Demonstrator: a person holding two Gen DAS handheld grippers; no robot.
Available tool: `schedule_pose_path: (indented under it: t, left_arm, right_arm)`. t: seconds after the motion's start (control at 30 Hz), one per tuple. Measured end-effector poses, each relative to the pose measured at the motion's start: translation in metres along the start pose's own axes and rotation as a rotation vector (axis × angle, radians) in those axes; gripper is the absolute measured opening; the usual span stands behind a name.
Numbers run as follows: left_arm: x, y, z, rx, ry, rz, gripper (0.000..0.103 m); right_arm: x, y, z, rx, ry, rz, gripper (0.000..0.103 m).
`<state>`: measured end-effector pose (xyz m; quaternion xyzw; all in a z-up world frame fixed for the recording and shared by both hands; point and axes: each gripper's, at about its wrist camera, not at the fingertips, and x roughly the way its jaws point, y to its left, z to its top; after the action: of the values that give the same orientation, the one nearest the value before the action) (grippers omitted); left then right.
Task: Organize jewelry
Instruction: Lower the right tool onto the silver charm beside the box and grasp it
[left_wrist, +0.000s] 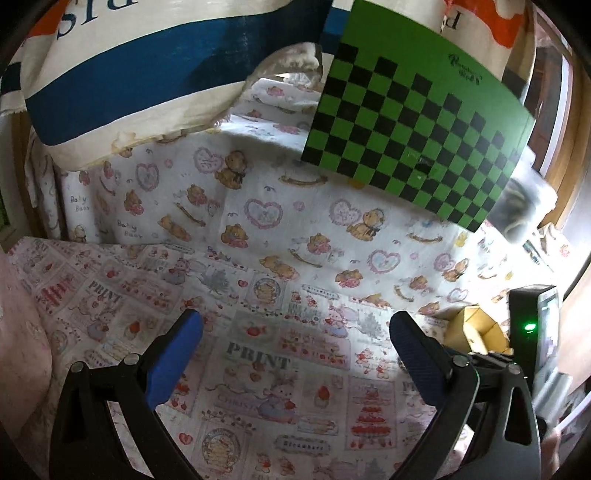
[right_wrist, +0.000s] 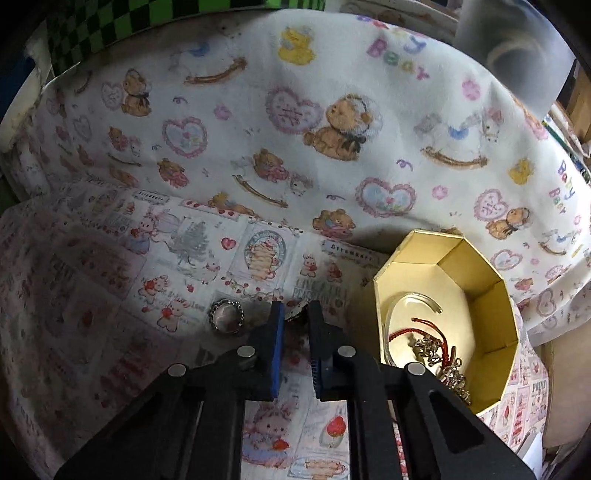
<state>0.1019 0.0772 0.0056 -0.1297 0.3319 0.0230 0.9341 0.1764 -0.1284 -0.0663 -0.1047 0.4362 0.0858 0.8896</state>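
Note:
In the right wrist view my right gripper (right_wrist: 296, 314) rests on the printed cloth (right_wrist: 110, 277), shut on a small dark jewelry piece (right_wrist: 297, 312) pinched at its tips. A round dark-rimmed jewelry piece (right_wrist: 226, 316) lies on the cloth just left of it. To the right stands an open gold octagonal box (right_wrist: 480, 266) holding a clear bangle (right_wrist: 413, 299), a red cord (right_wrist: 424, 325) and a metal chain (right_wrist: 439, 354). My left gripper (left_wrist: 295, 325) hovers open over the cloth with nothing between its blue pads. The gold box (left_wrist: 476, 328) shows at its right.
A green and black checkered board (left_wrist: 417, 140) leans at the back. A cloth bag with a blue stripe (left_wrist: 129, 74) hangs at the back left. A clear plastic container (left_wrist: 524, 206) sits at the far right. A teddy-bear blanket (right_wrist: 332, 129) rises behind the box.

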Motion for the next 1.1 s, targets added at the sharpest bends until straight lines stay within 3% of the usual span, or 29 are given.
schedule_pose_path:
  t: [0.37, 0.47, 0.57, 0.67, 0.87, 1.0, 1.1]
  left_arm:
    - [-0.008, -0.02, -0.007, 0.077, -0.03, 0.009, 0.1]
    - [-0.007, -0.026, -0.01, 0.106, -0.033, 0.025, 0.1]
    - [-0.002, -0.029, -0.012, 0.129, -0.027, 0.044, 0.1]
    - [0.002, -0.028, -0.013, 0.135, -0.02, 0.063, 0.1]
    - [0.007, -0.022, -0.01, 0.13, -0.021, 0.086, 0.1]
    - [0.01, -0.019, -0.009, 0.102, 0.003, 0.054, 0.1]
    - [0.009, -0.022, -0.01, 0.11, 0.003, 0.049, 0.1]
  right_arm:
    - [-0.066, -0.028, -0.033, 0.053, -0.131, 0.116, 0.005]
    - [-0.068, -0.033, -0.034, 0.068, -0.147, 0.147, 0.005]
    - [-0.053, -0.029, -0.027, 0.067, -0.11, 0.174, 0.006]
    - [-0.04, -0.016, -0.018, 0.045, -0.112, 0.142, 0.023]
    - [-0.017, -0.005, -0.015, 0.027, -0.048, 0.091, 0.023]
    - [-0.007, -0.005, -0.012, 0.021, -0.04, 0.046, 0.023]
    - [0.002, 0.0, -0.01, 0.004, -0.023, 0.024, 0.016]
